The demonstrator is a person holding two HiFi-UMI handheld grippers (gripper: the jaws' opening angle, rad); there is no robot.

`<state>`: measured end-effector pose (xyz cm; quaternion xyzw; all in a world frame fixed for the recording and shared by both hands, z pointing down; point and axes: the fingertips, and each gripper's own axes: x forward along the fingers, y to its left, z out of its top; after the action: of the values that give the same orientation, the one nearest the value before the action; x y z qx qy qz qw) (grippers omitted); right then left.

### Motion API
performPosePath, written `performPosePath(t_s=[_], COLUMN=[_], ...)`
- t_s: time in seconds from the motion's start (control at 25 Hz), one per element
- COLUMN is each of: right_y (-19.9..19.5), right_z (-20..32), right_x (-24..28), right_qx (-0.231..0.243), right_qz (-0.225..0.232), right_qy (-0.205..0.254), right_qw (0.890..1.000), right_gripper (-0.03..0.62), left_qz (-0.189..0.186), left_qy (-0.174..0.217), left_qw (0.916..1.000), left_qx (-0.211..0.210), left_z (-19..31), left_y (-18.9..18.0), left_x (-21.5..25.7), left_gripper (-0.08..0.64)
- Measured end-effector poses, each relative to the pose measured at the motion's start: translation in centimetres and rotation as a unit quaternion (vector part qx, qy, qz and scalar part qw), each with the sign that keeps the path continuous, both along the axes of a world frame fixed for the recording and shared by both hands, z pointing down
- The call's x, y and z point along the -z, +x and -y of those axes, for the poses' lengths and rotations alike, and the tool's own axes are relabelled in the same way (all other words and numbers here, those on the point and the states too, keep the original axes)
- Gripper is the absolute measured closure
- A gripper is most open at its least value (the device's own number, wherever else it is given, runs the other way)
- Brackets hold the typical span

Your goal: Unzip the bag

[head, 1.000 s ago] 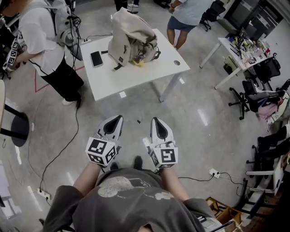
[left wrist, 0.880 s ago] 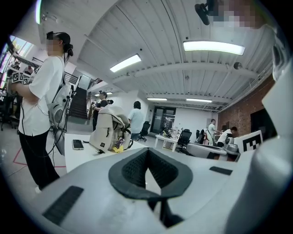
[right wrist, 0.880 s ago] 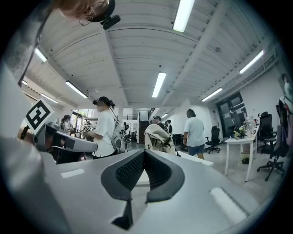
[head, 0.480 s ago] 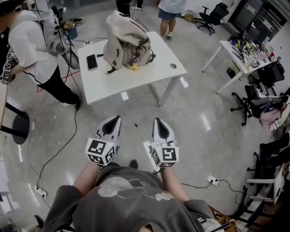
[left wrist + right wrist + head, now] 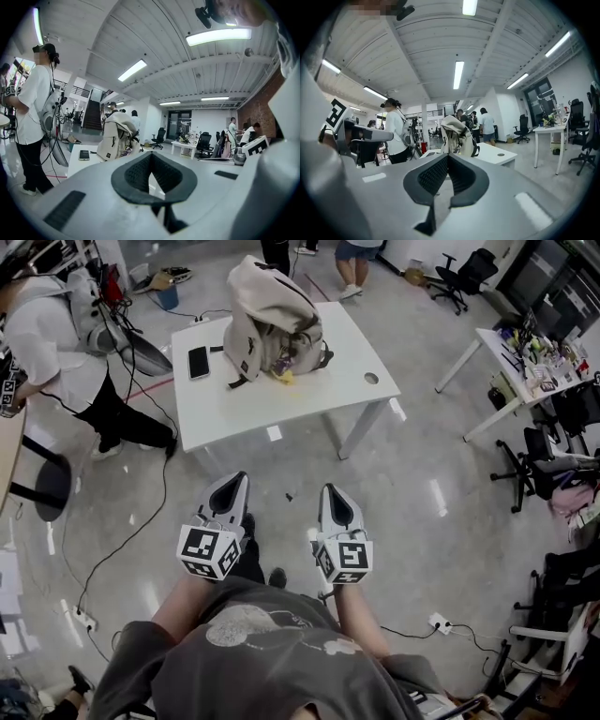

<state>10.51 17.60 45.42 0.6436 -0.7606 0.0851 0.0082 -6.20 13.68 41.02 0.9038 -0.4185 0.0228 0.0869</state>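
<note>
A beige backpack (image 5: pixel 272 320) stands upright on a white table (image 5: pixel 309 390) ahead of me; it also shows as the backpack (image 5: pixel 117 138) in the left gripper view and the backpack (image 5: pixel 457 136) in the right gripper view. My left gripper (image 5: pixel 241 476) and right gripper (image 5: pixel 327 488) are held side by side at waist height over the floor, well short of the table. Both are shut, jaws tip to tip, with nothing between them.
A black phone (image 5: pixel 198 362) lies on the table left of the bag. A person (image 5: pixel 66 343) with a backpack stands left of the table, cables (image 5: pixel 141 531) trailing on the floor. More desks (image 5: pixel 525 352) and office chairs (image 5: pixel 534 456) fill the right side.
The table and bag have shifted slightly lower and rightward in the head view as I step nearer. Both grippers stay shut and side by side.
</note>
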Motion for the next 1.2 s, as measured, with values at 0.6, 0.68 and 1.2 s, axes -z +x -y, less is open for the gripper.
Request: performPosePath(t_s=[0.6, 0.68, 1.2], right_y=[2.2, 2.0, 1.0], right_z=[11.7, 14.4, 28.9], right_x=[-0.9, -0.5, -1.6], right_qx=[-0.024, -0.023, -0.037], right_qz=[-0.019, -0.025, -0.045], right_qy=[-0.019, -0.018, -0.039], right_qw=[0.999, 0.999, 0.998], right_gripper=[0.592, 0.592, 0.592], left_qz=[-0.011, -0.014, -0.023], left_qy=[-0.008, -0.011, -0.035], left_qw=[0.9994, 0.9992, 0.9956], left_qx=[-0.031, -0.035, -0.084], left_z=[13.2, 15.9, 29.5], left_y=[2.6, 2.7, 3.2], left_x=[-1.6, -1.7, -3.5], left_gripper=[0.554, 0.554, 0.554])
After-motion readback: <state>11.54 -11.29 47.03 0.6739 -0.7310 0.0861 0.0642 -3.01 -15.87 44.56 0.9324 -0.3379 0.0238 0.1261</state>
